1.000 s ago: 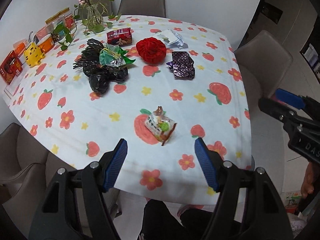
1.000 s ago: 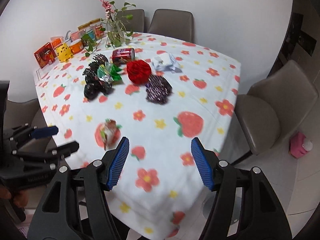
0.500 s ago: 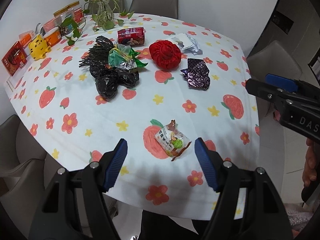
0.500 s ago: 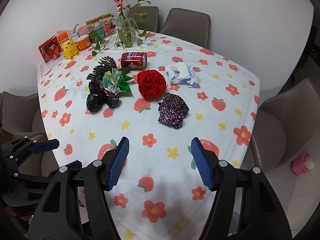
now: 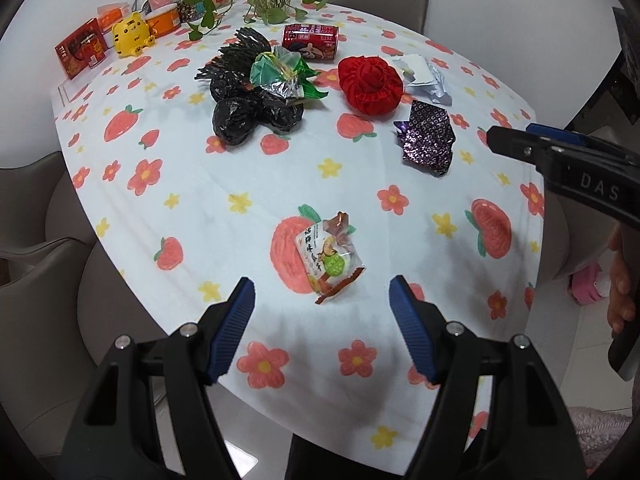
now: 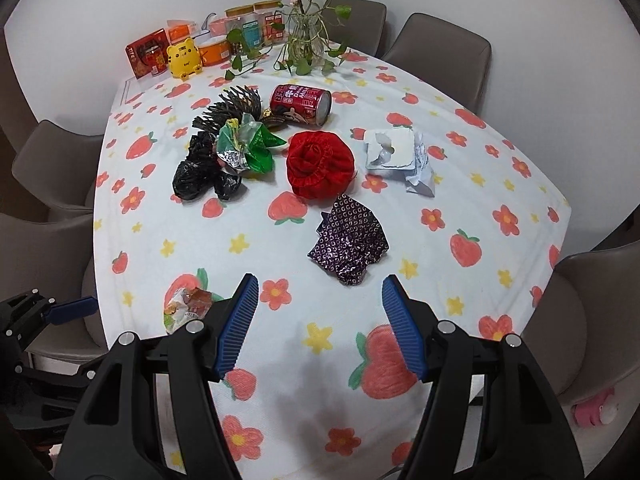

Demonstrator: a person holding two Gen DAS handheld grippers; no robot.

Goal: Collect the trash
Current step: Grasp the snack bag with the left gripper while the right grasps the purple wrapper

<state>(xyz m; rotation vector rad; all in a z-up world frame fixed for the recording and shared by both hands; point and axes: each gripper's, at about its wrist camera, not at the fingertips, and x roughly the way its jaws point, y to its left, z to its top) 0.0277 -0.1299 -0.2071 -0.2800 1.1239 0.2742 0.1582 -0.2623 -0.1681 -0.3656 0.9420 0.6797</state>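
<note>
The table [image 5: 180,184], covered by a white cloth printed with strawberries and flowers, fills both views. Its near edge curves just under the two grippers; its right edge drops away to grey chairs [image 6: 568,312] and open floor. Further chairs stand at the left edge and the far edge. The near half of the cloth is mostly bare and gives free room for movement; the far half is crowded.

Trash positions, largest first:
- Black bag cluster [image 5: 240,108], left of centre, with a green foil wrapper [image 5: 280,76] resting on top.
- Red ruffled item [image 5: 370,84], centre, just right of the cluster.
- Red can [image 5: 310,42], lying on its side, far of both.
- Purple patterned wrapper [image 6: 350,246], near and right of the red item.
- White blister tray [image 6: 392,150] with crumpled paper, far right.
- Snack packet [image 5: 330,260], alone on the near cloth.

A vase [image 6: 304,36] and boxes line the far-left edge.

The left gripper [image 5: 322,322] stands wide with nothing held; the snack packet lies just beyond its fingertips. The right gripper [image 6: 320,322] stands equally wide and empty, the purple wrapper just beyond it.

Against the frame one second earlier, both grippers sit lower and closer over the cloth. The right gripper has swung from the right table edge toward the centre. Jaw spacing is unchanged on both.
</note>
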